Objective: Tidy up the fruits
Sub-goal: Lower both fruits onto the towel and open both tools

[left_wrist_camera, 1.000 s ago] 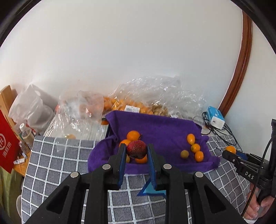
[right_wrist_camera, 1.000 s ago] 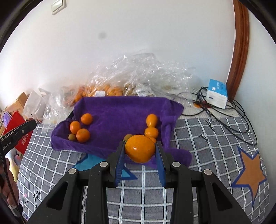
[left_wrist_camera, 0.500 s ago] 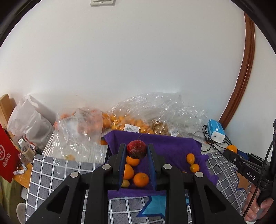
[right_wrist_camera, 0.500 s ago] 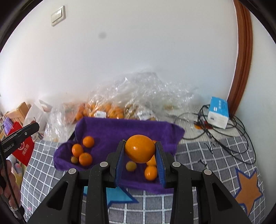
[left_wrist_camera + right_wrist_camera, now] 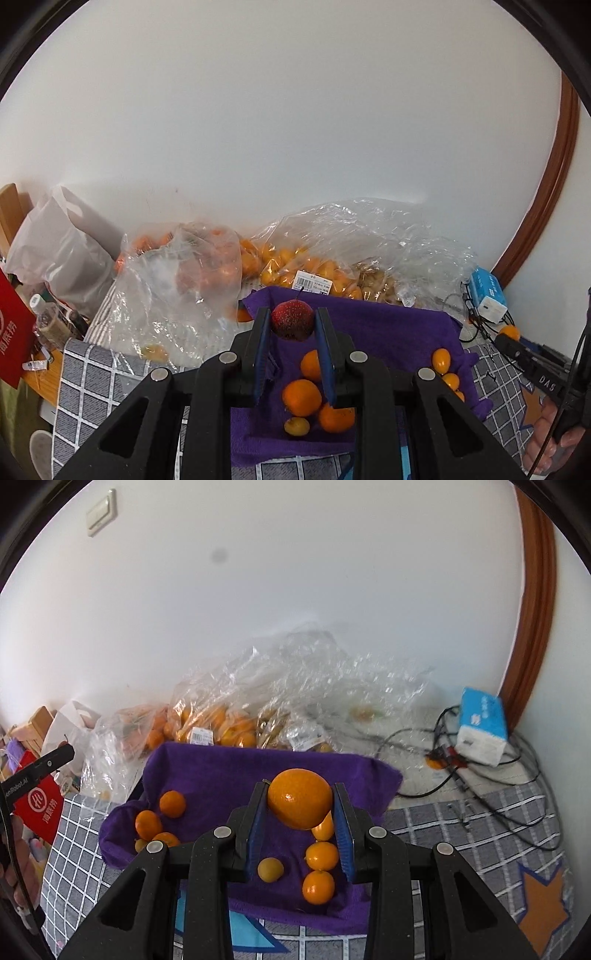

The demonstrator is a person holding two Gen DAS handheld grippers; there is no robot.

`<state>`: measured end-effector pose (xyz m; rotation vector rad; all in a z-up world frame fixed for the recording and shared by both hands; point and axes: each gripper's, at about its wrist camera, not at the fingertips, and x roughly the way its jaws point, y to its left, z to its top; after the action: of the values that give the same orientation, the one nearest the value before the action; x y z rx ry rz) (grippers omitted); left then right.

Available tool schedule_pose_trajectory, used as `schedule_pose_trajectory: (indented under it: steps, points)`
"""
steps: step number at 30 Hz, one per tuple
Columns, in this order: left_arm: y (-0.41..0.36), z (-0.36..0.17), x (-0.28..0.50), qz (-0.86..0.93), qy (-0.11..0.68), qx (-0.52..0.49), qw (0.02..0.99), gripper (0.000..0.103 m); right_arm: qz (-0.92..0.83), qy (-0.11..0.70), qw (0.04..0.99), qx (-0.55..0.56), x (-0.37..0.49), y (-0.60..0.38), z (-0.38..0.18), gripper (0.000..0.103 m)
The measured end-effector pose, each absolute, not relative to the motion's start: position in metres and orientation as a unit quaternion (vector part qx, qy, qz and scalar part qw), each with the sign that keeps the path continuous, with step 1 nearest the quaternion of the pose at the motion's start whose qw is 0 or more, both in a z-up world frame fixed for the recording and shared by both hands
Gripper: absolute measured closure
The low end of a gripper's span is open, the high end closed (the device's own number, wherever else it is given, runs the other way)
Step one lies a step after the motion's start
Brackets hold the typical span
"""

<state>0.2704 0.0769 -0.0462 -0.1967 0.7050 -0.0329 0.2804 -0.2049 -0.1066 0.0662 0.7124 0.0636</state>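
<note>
1. Left wrist view, centre frame: the left gripper [image 5: 291, 326] clamps a red fruit [image 5: 292, 324], stem up, its blue pads pressed to both sides, held above the purple cloth [image 5: 388, 330].
2. Right wrist view, centre: the right gripper [image 5: 300, 805] is closed on an orange [image 5: 300, 803], also held over the cloth rather than resting on it. Both fruits appear lifted for sorting, a judgement from their height above the two groups below.
3. On the cloth the fruit lies in two clusters, probably by kind. At lower left of the right view sit round tangerines [image 5: 148, 824]. At lower centre, under the orange, lie oval kumquats [image 5: 321, 856], with one paler fruit [image 5: 270, 869] just beside them.
4. The cloth's back edge stands up like a wall, likely draped over a tray, though no tray shows.
5. Behind it, across mid-frame, clear bags [image 5: 229, 716] hold more orange fruit, one bearing a barcode label [image 5: 201, 735]; they touch the cloth's rear edge.
6. At right, a blue-and-white box [image 5: 480, 726] sits amid black cables [image 5: 491, 790] on the checked tablecloth [image 5: 461, 834], well apart from the fruit.
</note>
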Motion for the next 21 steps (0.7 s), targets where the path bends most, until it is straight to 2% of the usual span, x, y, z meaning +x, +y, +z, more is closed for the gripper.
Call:
schedule_pose_trajectory:
  steps: [11,21]
  points:
    - [0.067,-0.096,0.323,-0.024,0.392,-0.096,0.915,0.080,0.061,0.433,0.899,0.009,0.333,-0.179,-0.187,0.069]
    - [0.055,-0.136,0.347,-0.026,0.426,-0.097,0.899,0.080,0.062,0.438,0.897,-0.007,0.339,-0.174,-0.204,0.069]
